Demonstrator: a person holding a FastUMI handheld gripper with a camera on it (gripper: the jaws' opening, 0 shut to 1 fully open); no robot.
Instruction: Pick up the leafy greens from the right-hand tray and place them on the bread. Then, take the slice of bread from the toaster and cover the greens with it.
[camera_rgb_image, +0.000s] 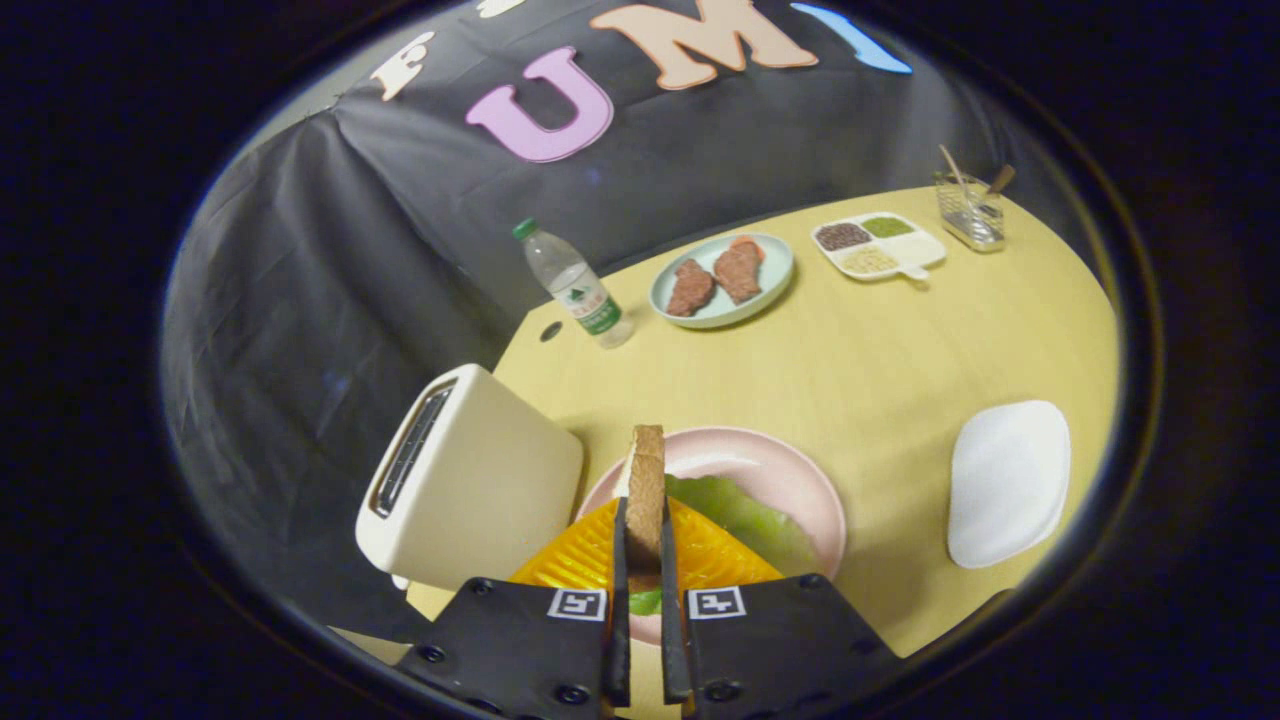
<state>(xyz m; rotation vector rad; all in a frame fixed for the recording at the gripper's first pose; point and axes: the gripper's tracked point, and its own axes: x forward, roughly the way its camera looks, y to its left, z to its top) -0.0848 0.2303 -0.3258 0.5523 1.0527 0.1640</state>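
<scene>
A slice of bread (646, 490) stands on edge between my fingers, and my gripper (643, 530) is shut on it, held above the pink plate (780, 470). On that plate lie the leafy greens (740, 515), just ahead of and under the fingers; the bread beneath them is hidden. The cream toaster (470, 480) stands left of the plate, its slot dark and facing up-left. The white tray (1008, 480) lies to the right of the plate with nothing on it.
Beyond the plate on the yellow table (860, 350) stand a water bottle (578, 285), a pale blue plate (770, 285) with two meat pieces, a divided white dish (915, 250) of grains, and a clear holder (968, 212) with sticks.
</scene>
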